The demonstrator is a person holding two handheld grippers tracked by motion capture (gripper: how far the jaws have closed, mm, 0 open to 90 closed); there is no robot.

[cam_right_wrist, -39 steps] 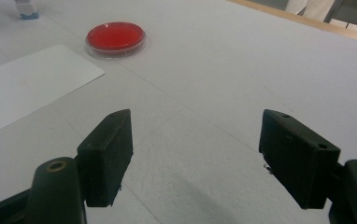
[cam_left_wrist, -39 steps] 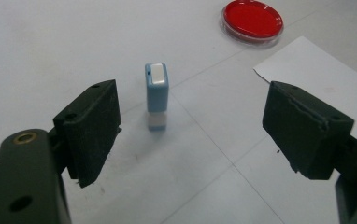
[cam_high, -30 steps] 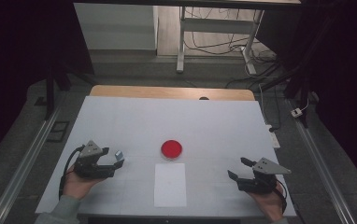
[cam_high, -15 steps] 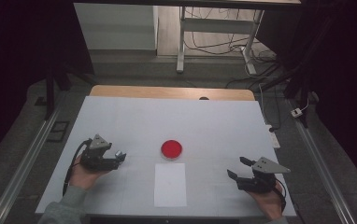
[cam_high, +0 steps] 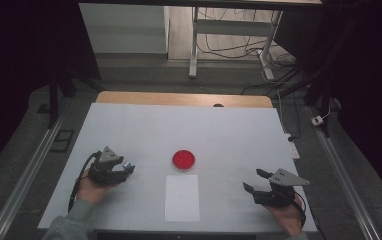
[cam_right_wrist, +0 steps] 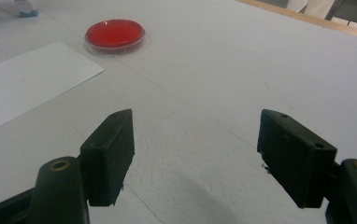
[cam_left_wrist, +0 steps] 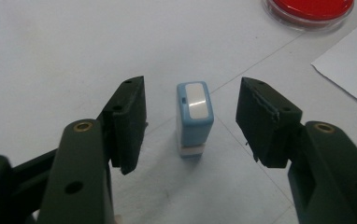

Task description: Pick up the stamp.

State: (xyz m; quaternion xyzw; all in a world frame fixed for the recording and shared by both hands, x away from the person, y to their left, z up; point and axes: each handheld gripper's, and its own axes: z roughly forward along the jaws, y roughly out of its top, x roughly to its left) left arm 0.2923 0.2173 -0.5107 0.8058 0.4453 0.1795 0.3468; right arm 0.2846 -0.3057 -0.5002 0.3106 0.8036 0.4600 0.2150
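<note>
Our left gripper (cam_left_wrist: 190, 121) has just been closing, jaws spread around the small upright blue-and-white plastic stamp (cam_left_wrist: 194, 119) without touching; an uneven squeeze could topple it. At our 4 o'clock the right gripper (cam_right_wrist: 195, 156) gapes empty. Beyond lie the white paper sheet (cam_high: 182, 197) and, probably an ink pad, the round red dish (cam_high: 183, 159) at 12.

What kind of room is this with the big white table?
Probably a lab or workshop set up for recording hand tasks. A white table holds just a small blue stamp, a red ink pad and a paper sheet, with loose cables on the floor behind.
</note>
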